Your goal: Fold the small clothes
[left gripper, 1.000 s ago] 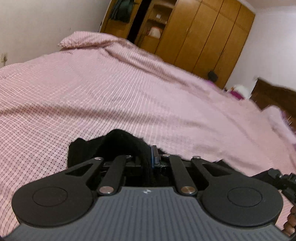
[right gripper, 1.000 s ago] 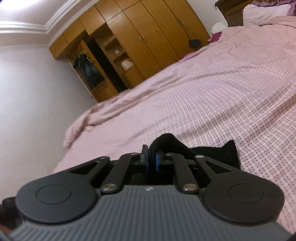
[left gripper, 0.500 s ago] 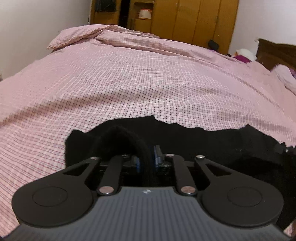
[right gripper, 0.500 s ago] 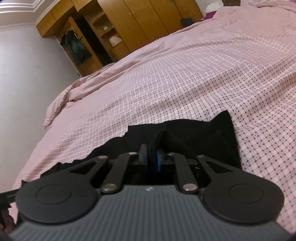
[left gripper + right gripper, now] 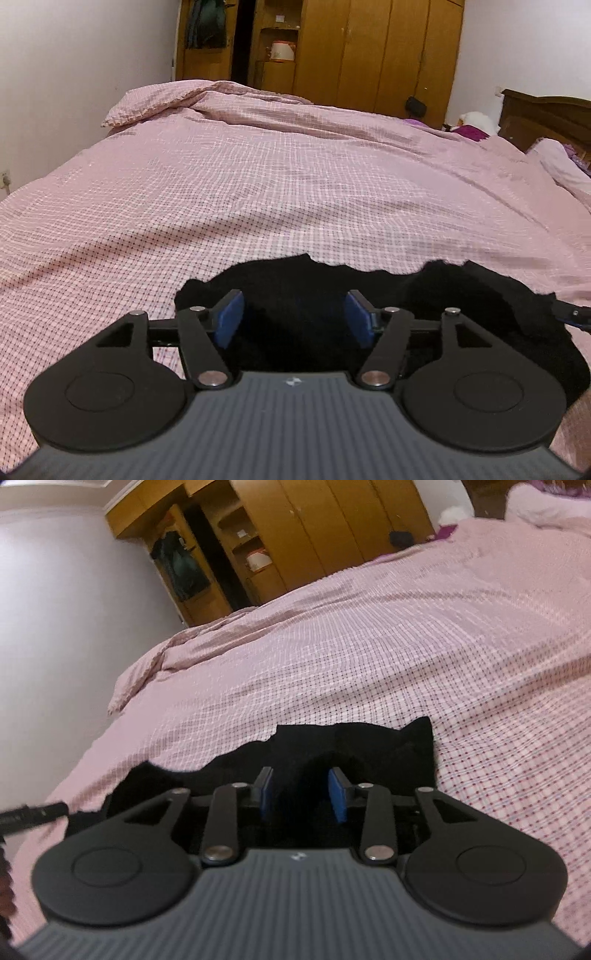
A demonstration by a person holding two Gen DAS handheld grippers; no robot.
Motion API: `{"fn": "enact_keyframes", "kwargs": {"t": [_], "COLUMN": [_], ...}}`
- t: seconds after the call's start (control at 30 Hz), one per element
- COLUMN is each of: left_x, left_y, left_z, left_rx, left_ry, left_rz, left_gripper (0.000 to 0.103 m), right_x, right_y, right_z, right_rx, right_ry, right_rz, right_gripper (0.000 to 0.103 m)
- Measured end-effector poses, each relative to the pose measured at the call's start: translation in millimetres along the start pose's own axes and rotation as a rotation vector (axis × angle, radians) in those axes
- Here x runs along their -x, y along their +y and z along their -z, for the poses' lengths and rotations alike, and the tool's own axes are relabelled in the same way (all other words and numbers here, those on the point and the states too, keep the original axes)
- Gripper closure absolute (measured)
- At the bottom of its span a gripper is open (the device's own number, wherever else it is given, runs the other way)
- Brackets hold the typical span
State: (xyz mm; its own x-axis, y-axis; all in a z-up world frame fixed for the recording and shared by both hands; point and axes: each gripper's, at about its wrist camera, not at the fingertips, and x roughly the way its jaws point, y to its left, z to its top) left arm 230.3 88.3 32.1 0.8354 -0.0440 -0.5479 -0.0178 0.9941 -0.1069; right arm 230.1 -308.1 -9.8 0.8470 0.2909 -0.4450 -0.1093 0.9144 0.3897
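1. While both sets of fingers spread apart to let go, the black garment (image 5: 369, 295) lies on the pink checked bed (image 5: 258, 184), just under the left gripper (image 5: 293, 319) and right gripper (image 5: 303, 794).
2. Neither pair of blue pads (image 5: 229, 321) presses the cloth, though it sits between them.
3. Releasing well likely means backing straight off, without snagging or dragging the fresh fold.
4. Its long axis runs side to side across both views, its far edge facing the wardrobe (image 5: 369, 55).

Home bedroom, bed (image 5: 258, 177) under pink checked cover, wooden wardrobe (image 5: 369, 51), dark headboard (image 5: 546, 118)
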Motion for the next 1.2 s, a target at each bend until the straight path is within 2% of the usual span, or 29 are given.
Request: {"fn": "enact_keyframes", "kwargs": {"t": [0.2,0.37,0.5,0.7,0.83,0.93,1.03,1.2], "left_x": [7.5,-19.4,-38.6,-59.4,-62.4,-61.1,-64.9,-52.4], "left_y": [-3.7,-6.4,-4.5,1.7,10.5,12.4,14.6,15.5], "left_z": [23.1,42.9,37.5,7.9,-7.4,-9.5,-1.4,8.7], "left_rx": [-0.084,-0.149,-0.153,-0.12,-0.062,-0.064,-0.062,-0.015], "left_ry": [0.051,0.114,0.086,0.033,0.009,-0.006,-0.011,-0.077], "left_rz": [0.03,0.003,0.006,-0.044,-0.054,-0.043,-0.001,0.018], "left_gripper": [0.036,0.036,0.036,0.036,0.035,0.035,0.035,0.035], "right_x": [-0.6,-16.0,-30.6,-49.1,-49.6,-44.1,-48.6,-73.4], "right_y": [18.4,29.5,33.1,33.6,30.0,30.2,31.5,23.4], "right_z": [17.9,25.4,16.3,-7.8,-20.7,-21.1,-16.1,-10.2], "right_rx": [0.231,0.318,0.316,0.255,0.187,0.176,0.206,0.19], "right_ry": [0.079,0.139,0.129,0.033,-0.031,-0.054,-0.005,0.084], "right_rz": [0.056,0.058,0.059,0.083,0.099,0.074,0.04,0.072], "right_gripper": [0.067,0.068,0.068,0.069,0.069,0.069,0.069,0.069]}}
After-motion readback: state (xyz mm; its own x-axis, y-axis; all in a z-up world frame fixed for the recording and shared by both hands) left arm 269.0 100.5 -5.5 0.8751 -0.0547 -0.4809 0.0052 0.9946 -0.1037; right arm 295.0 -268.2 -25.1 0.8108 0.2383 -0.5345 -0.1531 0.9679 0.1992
